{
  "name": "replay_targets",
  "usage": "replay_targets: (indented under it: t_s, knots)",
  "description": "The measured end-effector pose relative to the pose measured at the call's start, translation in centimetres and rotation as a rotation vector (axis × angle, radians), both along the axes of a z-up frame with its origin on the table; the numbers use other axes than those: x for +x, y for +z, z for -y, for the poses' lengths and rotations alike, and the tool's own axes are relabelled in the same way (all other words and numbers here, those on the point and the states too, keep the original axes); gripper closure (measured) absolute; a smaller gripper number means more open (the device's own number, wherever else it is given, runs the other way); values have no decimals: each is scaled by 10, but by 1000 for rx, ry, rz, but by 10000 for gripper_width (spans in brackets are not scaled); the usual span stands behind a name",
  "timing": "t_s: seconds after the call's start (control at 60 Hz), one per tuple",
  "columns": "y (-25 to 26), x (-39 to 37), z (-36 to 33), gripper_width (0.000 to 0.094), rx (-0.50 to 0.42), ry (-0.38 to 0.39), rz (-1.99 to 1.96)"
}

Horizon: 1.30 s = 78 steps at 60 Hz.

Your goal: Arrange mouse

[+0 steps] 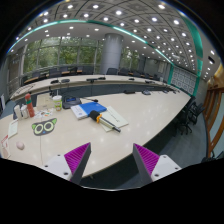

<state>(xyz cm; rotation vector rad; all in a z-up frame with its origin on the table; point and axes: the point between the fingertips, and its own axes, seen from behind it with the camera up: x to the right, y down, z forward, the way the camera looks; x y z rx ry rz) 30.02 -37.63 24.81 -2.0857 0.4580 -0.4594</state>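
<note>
hovering over a long cream table (150, 115): gripper (112, 160), fingers apart, nothing between; blue book (93, 107) at 12 o'clock beyond.

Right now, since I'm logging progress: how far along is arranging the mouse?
Nothing looks done. The gripper is open and empty above the cream table. I cannot pick out a mouse among the clutter beyond the fingers, near a blue flat box and white papers. Reaching, grasping and placing all remain.
</note>
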Motion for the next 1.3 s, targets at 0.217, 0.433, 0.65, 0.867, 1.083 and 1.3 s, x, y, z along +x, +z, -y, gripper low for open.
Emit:
replay_targets:
  t_s: [0.217, 0.433, 0.65, 0.867, 1.083, 1.3]
  knots:
    - [-45, -25, 2, 85, -76, 21, -17]
    - [-119, -109, -11, 83, -162, 145, -4]
    - [-179, -261, -63, 82, -144, 327, -25]
    - [-217, -416, -143, 91, -106, 464, -140]
    - [-241, -494, -228, 86, -108, 575, -108]
    - [-254, -517, -285, 91, -116, 607, -89]
